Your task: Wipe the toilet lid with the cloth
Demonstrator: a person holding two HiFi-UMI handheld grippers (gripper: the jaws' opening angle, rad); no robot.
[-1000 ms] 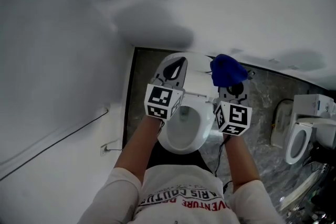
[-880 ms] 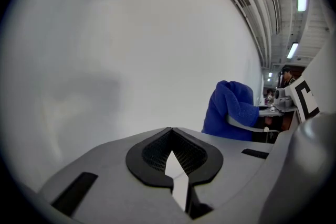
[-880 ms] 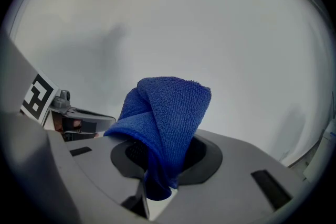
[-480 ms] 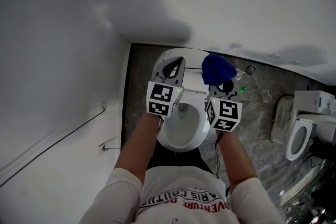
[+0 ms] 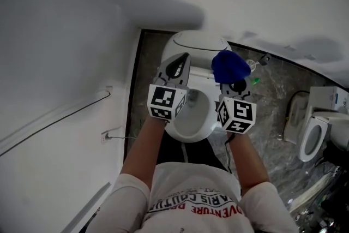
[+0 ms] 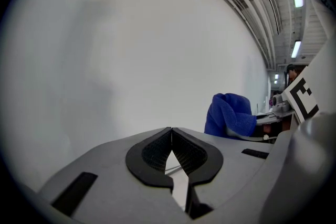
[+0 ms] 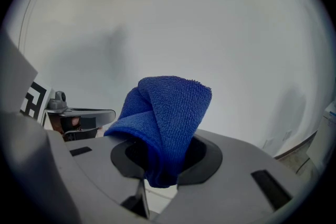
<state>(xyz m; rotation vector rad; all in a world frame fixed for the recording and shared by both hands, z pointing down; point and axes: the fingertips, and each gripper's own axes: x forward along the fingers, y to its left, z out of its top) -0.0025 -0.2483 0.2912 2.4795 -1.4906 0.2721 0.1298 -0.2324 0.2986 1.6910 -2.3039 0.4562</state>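
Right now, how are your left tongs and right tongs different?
The left tongs are shut with nothing between them; the right tongs are shut on a folded blue cloth. In the head view, the left tongs sit over the toilet's left side, the right tongs over its right side. Both are grey and face the white wall.

The person holds 2 grippers over a white toilet (image 5: 190,135): the left gripper (image 5: 181,60) beside the right gripper (image 5: 235,82), which has a blue cloth (image 5: 229,65) at its tip. A 2nd toilet (image 5: 307,143) stands far right.
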